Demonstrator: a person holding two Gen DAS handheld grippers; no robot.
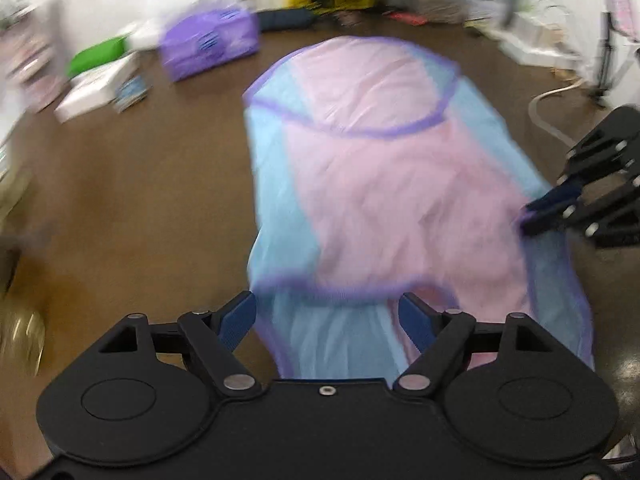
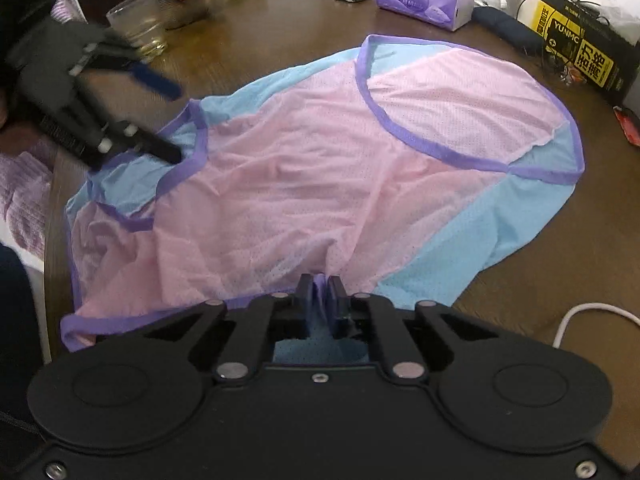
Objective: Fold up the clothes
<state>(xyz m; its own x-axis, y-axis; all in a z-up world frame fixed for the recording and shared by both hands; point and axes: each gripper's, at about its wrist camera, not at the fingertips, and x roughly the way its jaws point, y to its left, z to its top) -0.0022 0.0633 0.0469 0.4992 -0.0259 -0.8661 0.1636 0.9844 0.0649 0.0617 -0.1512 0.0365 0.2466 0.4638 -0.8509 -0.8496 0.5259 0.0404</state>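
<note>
My right claw (image 2: 320,292) pinches the near hem of the shirt (image 2: 304,168); my left claw (image 1: 328,316) hangs wide over its other edge.

Perforated mesh cloth top (image 2: 304,168), prob. synthetic; glossy wood table (image 2: 256,52).

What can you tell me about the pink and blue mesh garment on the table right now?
The pink and blue mesh garment with purple trim lies spread, slightly wrinkled, on the brown wooden table. Thin perforated fabric: pink centre panel, light blue sides, purple binding round the openings. The right gripper is shut on its near purple edge, bunching the cloth. The left gripper is open over the other end, fingers apart, gripping nothing.
</note>
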